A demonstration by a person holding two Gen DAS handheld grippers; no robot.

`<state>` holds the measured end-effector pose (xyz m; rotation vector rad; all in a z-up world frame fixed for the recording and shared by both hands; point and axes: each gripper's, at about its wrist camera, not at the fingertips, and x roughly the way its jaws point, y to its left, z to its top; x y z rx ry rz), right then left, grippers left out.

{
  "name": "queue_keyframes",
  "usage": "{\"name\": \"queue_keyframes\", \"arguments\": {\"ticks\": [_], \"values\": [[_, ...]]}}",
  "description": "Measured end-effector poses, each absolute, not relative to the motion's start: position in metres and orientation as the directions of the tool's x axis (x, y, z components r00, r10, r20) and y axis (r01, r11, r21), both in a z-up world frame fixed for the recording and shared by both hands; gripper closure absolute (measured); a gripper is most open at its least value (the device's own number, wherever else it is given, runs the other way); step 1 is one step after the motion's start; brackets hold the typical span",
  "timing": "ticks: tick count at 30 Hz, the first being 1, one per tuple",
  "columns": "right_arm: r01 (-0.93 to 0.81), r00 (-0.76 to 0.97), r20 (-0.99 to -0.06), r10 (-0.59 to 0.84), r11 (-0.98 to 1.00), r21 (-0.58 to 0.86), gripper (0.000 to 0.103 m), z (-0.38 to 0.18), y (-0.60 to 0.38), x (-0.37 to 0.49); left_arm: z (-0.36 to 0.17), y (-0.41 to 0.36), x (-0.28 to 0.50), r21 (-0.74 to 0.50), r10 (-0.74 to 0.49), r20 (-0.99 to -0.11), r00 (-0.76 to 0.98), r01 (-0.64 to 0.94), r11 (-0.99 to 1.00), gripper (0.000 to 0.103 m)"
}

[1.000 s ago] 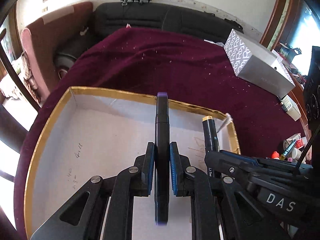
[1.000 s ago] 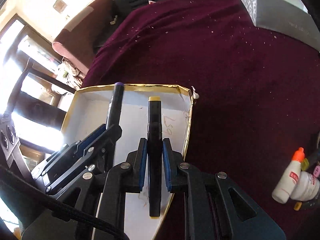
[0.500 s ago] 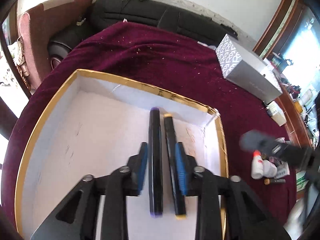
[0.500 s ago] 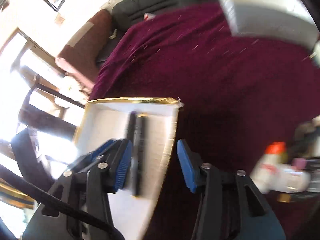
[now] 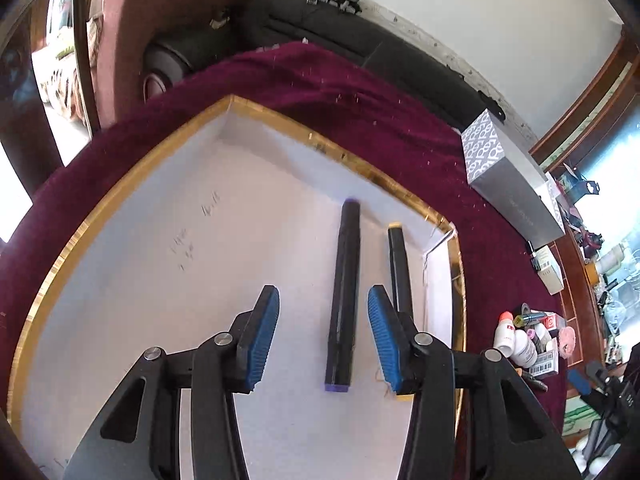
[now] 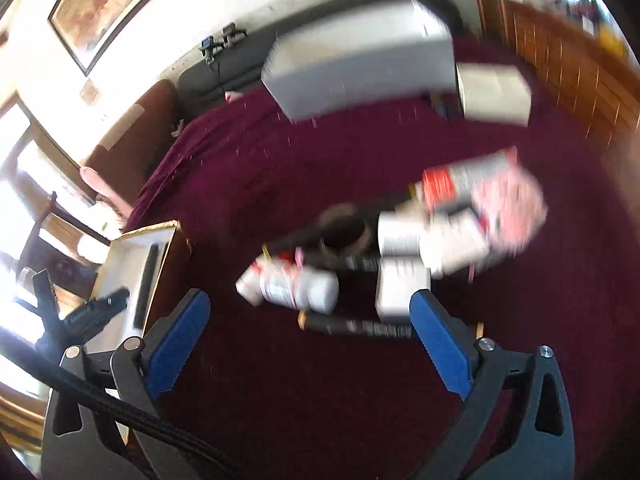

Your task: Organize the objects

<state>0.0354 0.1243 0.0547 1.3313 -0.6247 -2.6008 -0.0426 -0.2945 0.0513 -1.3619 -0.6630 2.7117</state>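
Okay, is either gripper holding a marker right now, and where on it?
Neither. The left gripper, just opened, straddles the purple-capped marker without touching it; the right gripper, also just opened, is empty.

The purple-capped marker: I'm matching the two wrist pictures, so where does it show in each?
Left wrist: the purple-capped marker lies low and centre in the gold-rimmed box, between the open left gripper fingers, untouched.
Right wrist: blurred; a dark marker shape lies in that box at the left edge, colour unreadable.
Shared landmark: the gold-rimmed box.
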Motion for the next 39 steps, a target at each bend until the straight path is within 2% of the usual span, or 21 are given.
{"name": "queue_keyframes", "arguments": {"ticks": [4, 7, 11, 14, 15, 19, 22, 24, 29, 32, 36, 39], "values": [[-0.023, -0.588, -0.706, -0.394, -0.865, 0.502, 0.002, 0.051, 0.128, 0.029, 0.085, -0.284, -0.020, -0.403, 0.226, -0.708, -0.669, 0.120, -0.907, 0.062], [0.034, -0.564, -0.699, -0.440, -0.858, 0.513, 0.002, 0.048, 0.125, 0.027, 0.110, -0.260, 0.003, -0.411, 0.268, -0.662, -0.700, 0.040, -0.911, 0.056], [-0.020, -0.593, -0.740, -0.317, -0.913, 0.407, 0.002, 0.035, 0.124, 0.025, 0.120, -0.229, 0.017, -0.424, 0.344, -0.640, -0.688, -0.058, -0.904, 0.054], [-0.045, -0.526, -0.767, -0.367, -0.889, 0.456, 0.002, 0.012, 0.125, 0.018, 0.117, -0.207, 0.019, -0.417, 0.380, -0.657, -0.651, -0.107, -0.903, 0.054], [-0.033, -0.551, -0.753, -0.359, -0.892, 0.450, 0.002, 0.013, 0.123, 0.021, 0.116, -0.201, 0.021, -0.414, 0.390, -0.662, -0.640, -0.122, -0.902, 0.054], [0.055, -0.422, -0.655, -0.627, -0.739, 0.671, 0.002, 0.008, 0.112, 0.031, 0.110, -0.178, 0.024, -0.405, 0.409, -0.681, -0.607, -0.153, -0.902, 0.054], [0.095, -0.402, -0.592, -0.698, -0.675, 0.731, 0.002, 0.013, 0.111, 0.042, 0.105, -0.167, 0.026, -0.410, 0.418, -0.694, -0.586, -0.155, -0.899, 0.054], [0.096, -0.454, -0.596, -0.662, -0.702, 0.706, 0.002, 0.022, 0.121, 0.048, 0.103, -0.162, 0.031, -0.422, 0.434, -0.696, -0.572, -0.163, -0.892, 0.054], [0.027, -0.590, -0.669, -0.453, -0.839, 0.544, 0.002, 0.037, 0.152, 0.043, 0.098, -0.151, 0.042, -0.415, 0.440, -0.700, -0.562, -0.181, -0.892, 0.054], [-0.043, -0.583, -0.708, -0.399, -0.855, 0.517, 0.002, 0.023, 0.170, 0.023, 0.096, -0.148, 0.044, -0.399, 0.429, -0.704, -0.566, -0.185, -0.898, 0.054], [-0.066, -0.545, -0.713, -0.441, -0.825, 0.561, 0.001, -0.007, 0.178, 0.014, 0.094, -0.149, 0.044, -0.398, 0.432, -0.707, -0.560, -0.189, -0.897, 0.054], [-0.003, -0.449, -0.642, -0.622, -0.717, 0.697, 0.001, -0.012, 0.163, 0.023, 0.092, -0.151, 0.040, -0.399, 0.429, -0.712, -0.556, -0.182, -0.898, 0.054]]}}
